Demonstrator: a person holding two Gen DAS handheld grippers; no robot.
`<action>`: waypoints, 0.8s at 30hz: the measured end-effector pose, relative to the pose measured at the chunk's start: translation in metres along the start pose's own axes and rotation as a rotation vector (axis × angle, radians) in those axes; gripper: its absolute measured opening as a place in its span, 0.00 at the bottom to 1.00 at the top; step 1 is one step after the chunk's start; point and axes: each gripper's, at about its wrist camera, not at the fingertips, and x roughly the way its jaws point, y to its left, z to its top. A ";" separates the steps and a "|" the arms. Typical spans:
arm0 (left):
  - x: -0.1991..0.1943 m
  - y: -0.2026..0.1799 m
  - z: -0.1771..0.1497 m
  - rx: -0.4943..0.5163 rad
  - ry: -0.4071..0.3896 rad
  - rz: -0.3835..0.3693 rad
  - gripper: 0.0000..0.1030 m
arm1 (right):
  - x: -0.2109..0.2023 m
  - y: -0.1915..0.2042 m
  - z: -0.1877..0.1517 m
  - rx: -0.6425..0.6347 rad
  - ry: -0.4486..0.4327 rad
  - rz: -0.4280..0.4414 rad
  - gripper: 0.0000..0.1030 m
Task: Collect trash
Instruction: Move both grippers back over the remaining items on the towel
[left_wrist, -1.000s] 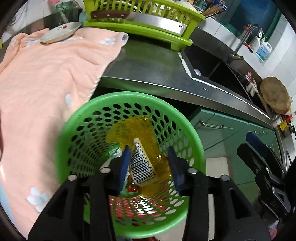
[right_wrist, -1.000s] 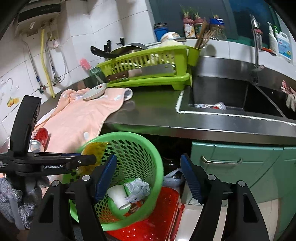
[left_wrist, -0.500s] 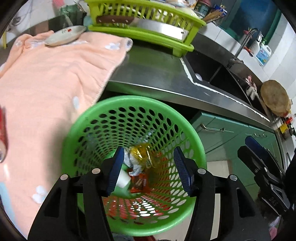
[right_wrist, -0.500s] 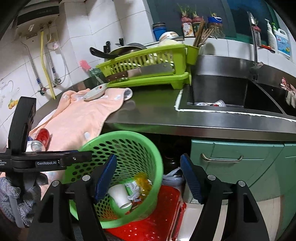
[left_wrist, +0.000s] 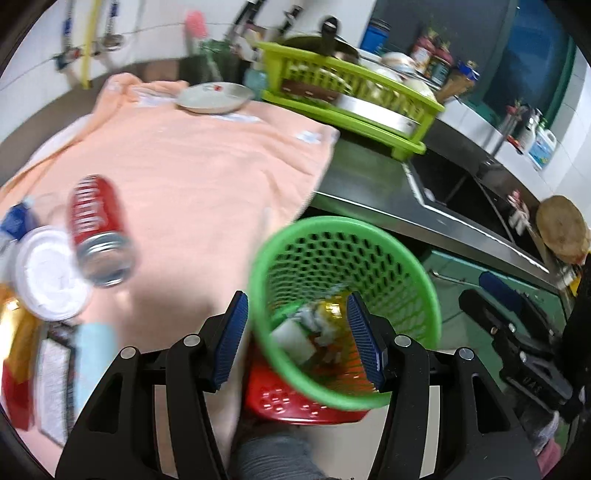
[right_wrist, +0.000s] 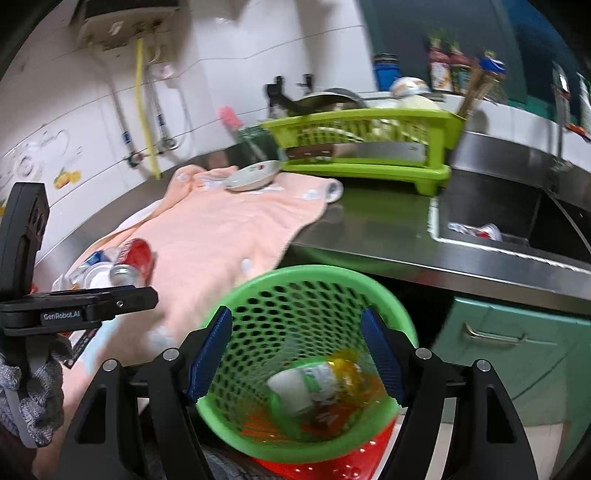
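Left hand-held gripper (left_wrist: 297, 334), jaws apart and empty, hangs above green basket (left_wrist: 417, 280).

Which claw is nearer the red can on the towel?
Left. The left claw, open and empty, hangs at the green basket's rim on the side toward the red can. The right claw, also open, sits over the basket, farther off.

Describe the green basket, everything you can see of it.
The green basket is a round plastic bin with walls and bottom full of holes and a smooth solid rim. It stands open-topped below the steel counter's edge, beside the hanging peach towel, on something red and perforated. Inside lie a white cup, yellow wrapper and crumpled scraps. Neither gripper touches it.
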 end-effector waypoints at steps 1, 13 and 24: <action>-0.005 0.007 -0.003 -0.005 -0.005 0.014 0.54 | 0.002 0.006 0.001 -0.005 0.003 0.011 0.68; -0.046 0.106 -0.042 -0.041 -0.001 0.197 0.54 | 0.029 0.090 0.012 -0.088 0.035 0.163 0.68; -0.041 0.145 -0.061 -0.033 0.038 0.277 0.54 | 0.049 0.127 0.006 -0.139 0.077 0.234 0.68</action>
